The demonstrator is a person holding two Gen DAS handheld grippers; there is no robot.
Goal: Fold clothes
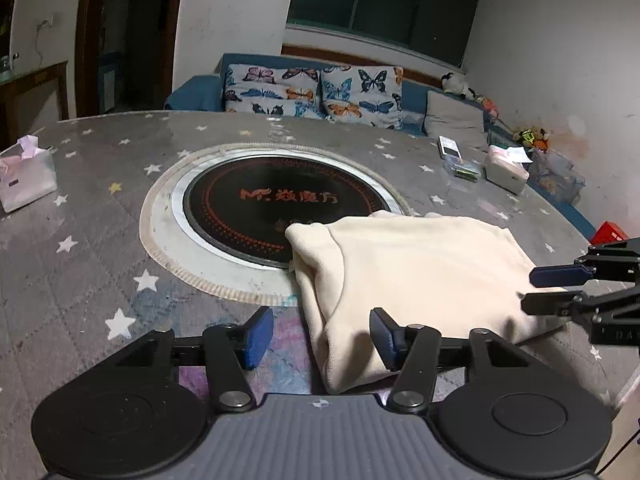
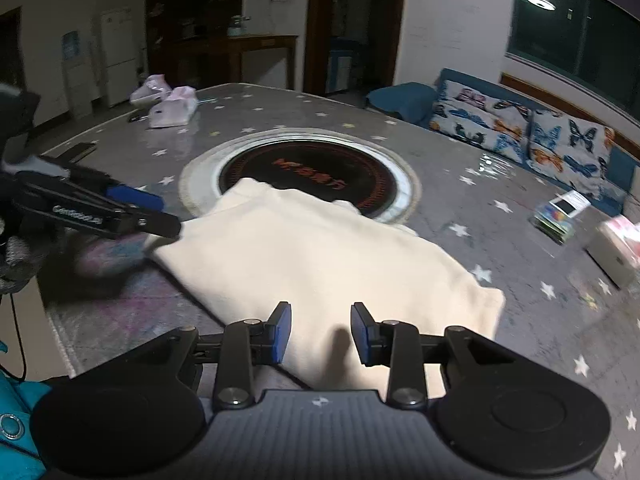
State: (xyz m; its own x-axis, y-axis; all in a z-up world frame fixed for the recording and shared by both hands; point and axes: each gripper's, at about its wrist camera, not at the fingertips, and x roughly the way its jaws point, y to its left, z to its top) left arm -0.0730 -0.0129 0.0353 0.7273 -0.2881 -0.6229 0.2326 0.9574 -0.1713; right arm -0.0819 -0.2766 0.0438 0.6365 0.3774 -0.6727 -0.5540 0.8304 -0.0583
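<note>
A cream garment (image 1: 416, 280), already folded into a thick rectangular bundle, lies on a round table covered with a grey star-print cloth (image 1: 92, 240), its far corner overlapping the rim of the black induction cooktop (image 1: 256, 208) set into the table's centre. In the left wrist view the left gripper (image 1: 320, 336) sits at 6 o'clock with its blue-padded jaws spread wide and holding nothing, the near left corner of the bundle lying between and just beyond them. The right gripper (image 1: 548, 288) enters at 3 o'clock, jaws parted with a narrow gap, at the bundle's right edge; whether it touches the fabric cannot be told. In the right wrist view the right gripper (image 2: 320, 332) is likewise parted and empty above the bundle's near edge, while the left gripper (image 2: 160, 212) reaches in from 9 o'clock at the garment's (image 2: 312, 252) left corner. A tissue pack (image 1: 24, 176) rests at 9 o'clock on the table, a white box (image 1: 506, 168) at 2 o'clock, and butterfly-print cushions (image 1: 312, 90) line a blue sofa (image 1: 192, 92) at 12 o'clock.
</note>
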